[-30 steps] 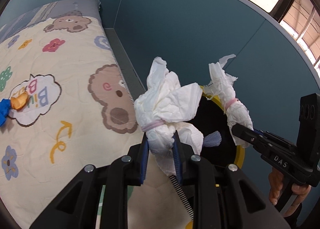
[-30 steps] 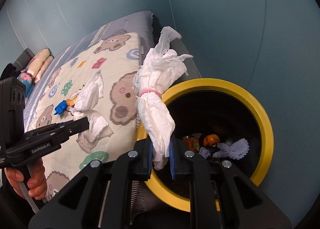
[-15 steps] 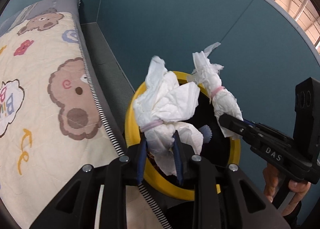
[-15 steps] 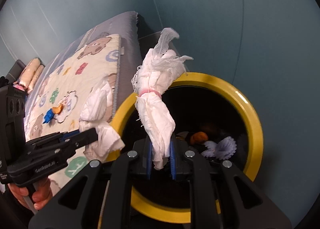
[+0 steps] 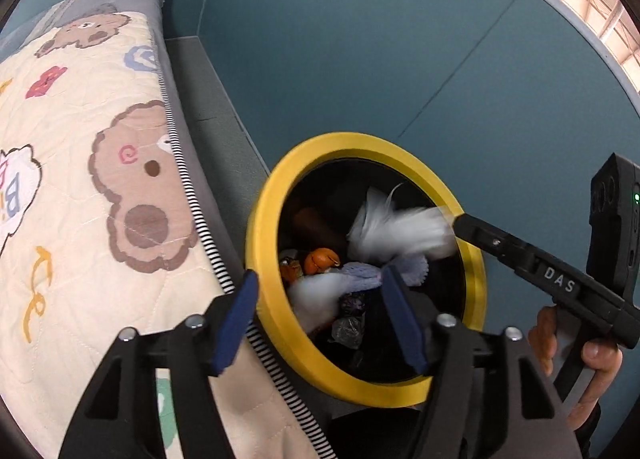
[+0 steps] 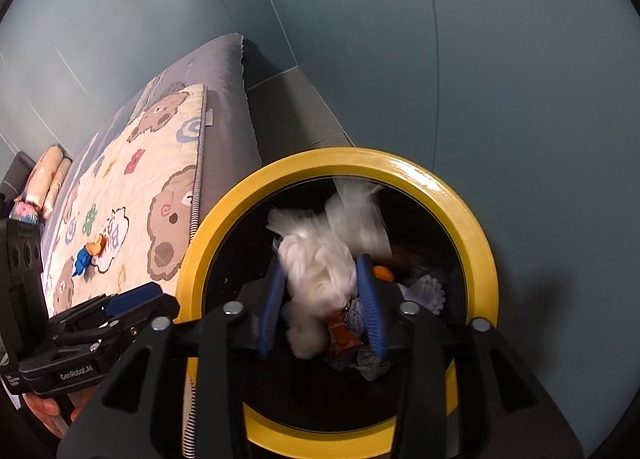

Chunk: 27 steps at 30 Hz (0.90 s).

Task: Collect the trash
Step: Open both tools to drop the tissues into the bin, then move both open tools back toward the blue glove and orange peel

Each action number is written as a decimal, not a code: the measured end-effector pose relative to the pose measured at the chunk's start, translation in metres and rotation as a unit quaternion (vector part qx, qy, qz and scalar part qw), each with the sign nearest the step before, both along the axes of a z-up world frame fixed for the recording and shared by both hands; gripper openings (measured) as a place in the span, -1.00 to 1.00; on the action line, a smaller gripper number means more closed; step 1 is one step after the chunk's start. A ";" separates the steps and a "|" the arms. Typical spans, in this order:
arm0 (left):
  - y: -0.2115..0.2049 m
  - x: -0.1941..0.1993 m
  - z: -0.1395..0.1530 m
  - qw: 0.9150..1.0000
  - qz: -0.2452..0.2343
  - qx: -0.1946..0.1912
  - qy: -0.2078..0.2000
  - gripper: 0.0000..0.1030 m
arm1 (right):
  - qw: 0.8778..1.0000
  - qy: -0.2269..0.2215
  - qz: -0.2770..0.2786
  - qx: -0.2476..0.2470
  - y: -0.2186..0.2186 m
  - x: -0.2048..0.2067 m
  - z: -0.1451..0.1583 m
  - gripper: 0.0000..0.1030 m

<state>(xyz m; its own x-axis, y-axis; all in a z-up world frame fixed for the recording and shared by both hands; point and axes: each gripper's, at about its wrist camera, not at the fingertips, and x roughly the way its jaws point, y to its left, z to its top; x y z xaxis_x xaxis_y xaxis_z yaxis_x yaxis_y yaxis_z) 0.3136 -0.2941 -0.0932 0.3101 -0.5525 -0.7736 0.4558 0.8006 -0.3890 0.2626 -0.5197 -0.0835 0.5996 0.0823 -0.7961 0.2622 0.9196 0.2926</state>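
Both grippers hover over a yellow-rimmed bin (image 5: 276,195) beside a bed (image 5: 80,179). The left gripper (image 5: 320,319) has its jaws wide apart and empty. The right gripper (image 6: 320,307) also has its jaws apart, with a blurred white tissue wad (image 6: 320,259) loose between them.

Bin (image 5: 266,219): yellow rim, black interior. Tissue wads (image 6: 320,259): white. Quilt (image 5: 80,187): cream, printed with brown bears and coloured flowers, black-and-white striped edging. Wall (image 5: 360,59): teal. Claw pads (image 6: 370,299): blue.

Reading "DAS" in white letters along the black body of the right gripper (image 5: 456,219). Reading "GenRobot.AI" on the side of the left gripper (image 6: 138,299). Making out "Bi", partly cut off, inside a white cloud patch on the quilt (image 5: 80,187).
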 end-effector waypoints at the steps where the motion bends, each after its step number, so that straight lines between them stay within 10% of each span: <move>1: 0.004 0.000 0.001 1.000 0.005 0.000 -0.002 0.34 | 1.000 -0.001 -0.001 0.001 0.000 0.000 0.001 -0.18; 27: 0.179 0.022 0.014 0.988 0.150 0.032 -0.029 0.68 | 0.996 -0.020 0.086 0.014 0.104 0.028 0.042 0.25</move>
